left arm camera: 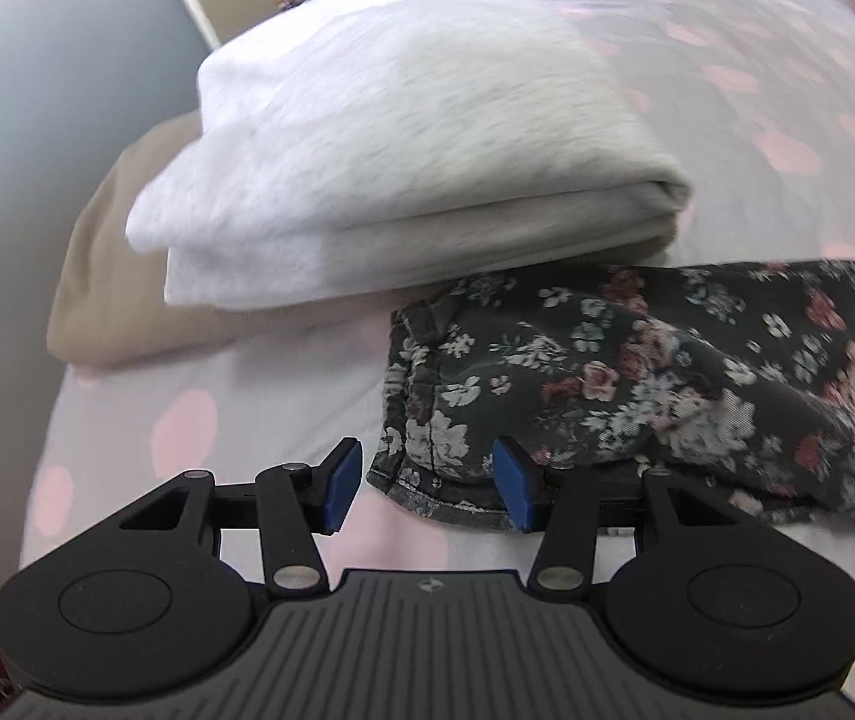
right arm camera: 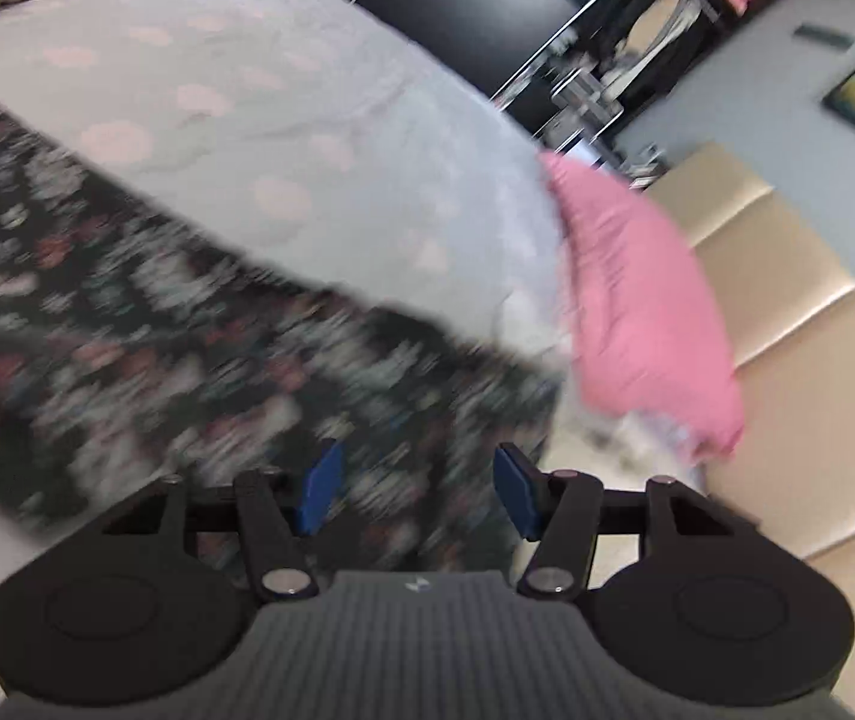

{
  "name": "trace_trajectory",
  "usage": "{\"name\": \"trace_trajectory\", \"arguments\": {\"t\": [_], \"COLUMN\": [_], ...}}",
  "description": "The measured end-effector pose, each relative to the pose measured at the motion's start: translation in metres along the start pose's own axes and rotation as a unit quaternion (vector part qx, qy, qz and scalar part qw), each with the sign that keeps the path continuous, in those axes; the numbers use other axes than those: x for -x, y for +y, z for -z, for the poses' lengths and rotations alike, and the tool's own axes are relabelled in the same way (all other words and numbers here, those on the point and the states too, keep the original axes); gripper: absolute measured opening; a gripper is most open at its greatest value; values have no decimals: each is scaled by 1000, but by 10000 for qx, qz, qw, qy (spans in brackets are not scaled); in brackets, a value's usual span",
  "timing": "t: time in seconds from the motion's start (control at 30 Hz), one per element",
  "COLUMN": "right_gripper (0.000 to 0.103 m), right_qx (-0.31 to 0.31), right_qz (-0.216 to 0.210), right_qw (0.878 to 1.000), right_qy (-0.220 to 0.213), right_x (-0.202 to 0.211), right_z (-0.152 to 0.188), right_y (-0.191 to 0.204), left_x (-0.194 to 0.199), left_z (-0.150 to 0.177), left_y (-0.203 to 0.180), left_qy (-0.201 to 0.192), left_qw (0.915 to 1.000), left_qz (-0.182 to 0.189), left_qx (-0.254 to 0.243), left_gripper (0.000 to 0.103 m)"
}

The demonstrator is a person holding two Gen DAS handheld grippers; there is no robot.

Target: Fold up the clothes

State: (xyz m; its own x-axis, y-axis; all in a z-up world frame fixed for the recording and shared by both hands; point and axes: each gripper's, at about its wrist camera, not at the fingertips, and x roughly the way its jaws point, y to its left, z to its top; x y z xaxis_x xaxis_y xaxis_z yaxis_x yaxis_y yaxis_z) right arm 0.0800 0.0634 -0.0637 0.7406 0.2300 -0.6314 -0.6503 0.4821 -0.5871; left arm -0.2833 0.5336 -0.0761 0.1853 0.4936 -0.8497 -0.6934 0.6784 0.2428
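A dark floral garment [left arm camera: 637,378] lies on the dotted bedsheet [left arm camera: 187,420], stretching to the right edge of the left wrist view. My left gripper [left arm camera: 427,489] hangs open over its left corner; the hem runs between the blue pads without being pinched. In the right wrist view the same floral garment [right arm camera: 157,330] is blurred and crosses from the left down to the gripper. My right gripper [right arm camera: 418,492] is open above its right end, with cloth below the jaws and nothing pressed between the pads.
A folded pale grey garment [left arm camera: 403,168] sits on a beige one [left arm camera: 103,300] just beyond the floral piece. A pink pillow [right arm camera: 637,300] lies at the bed's right edge, beside a beige padded surface [right arm camera: 787,360]. A wall [left arm camera: 37,120] stands at the left.
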Motion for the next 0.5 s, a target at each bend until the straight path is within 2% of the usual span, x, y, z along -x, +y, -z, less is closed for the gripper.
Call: {"name": "trace_trajectory", "arguments": {"t": [0.1, 0.23, 0.3, 0.33, 0.47, 0.5], "right_gripper": [59, 59, 59, 59, 59, 59], "right_qx": [0, -160, -155, -87, 163, 215], "right_qz": [-82, -38, -25, -21, -3, 1], "right_qw": [9995, 9989, 9991, 9993, 9995, 9994], "right_qy": [298, 433, 396, 367, 283, 270], "right_x": [-4, -15, -16, -16, -18, -18], "right_z": [13, 16, 14, 13, 8, 7], "right_y": [15, 15, 17, 20, 30, 32], "left_x": [-12, -33, -37, -39, -30, -26], "left_z": [-1, -6, -7, -8, -14, -17], "left_y": [2, 7, 9, 9, 6, 9], "left_qy": [110, 257, 296, 312, 280, 355], "left_qw": [9998, 9984, 9969, 9963, 9969, 9960], "left_qz": [24, 46, 210, 277, 251, 225], "left_qx": [139, 509, 694, 754, 688, 791], "left_gripper": [46, 46, 36, 28, 13, 13]}}
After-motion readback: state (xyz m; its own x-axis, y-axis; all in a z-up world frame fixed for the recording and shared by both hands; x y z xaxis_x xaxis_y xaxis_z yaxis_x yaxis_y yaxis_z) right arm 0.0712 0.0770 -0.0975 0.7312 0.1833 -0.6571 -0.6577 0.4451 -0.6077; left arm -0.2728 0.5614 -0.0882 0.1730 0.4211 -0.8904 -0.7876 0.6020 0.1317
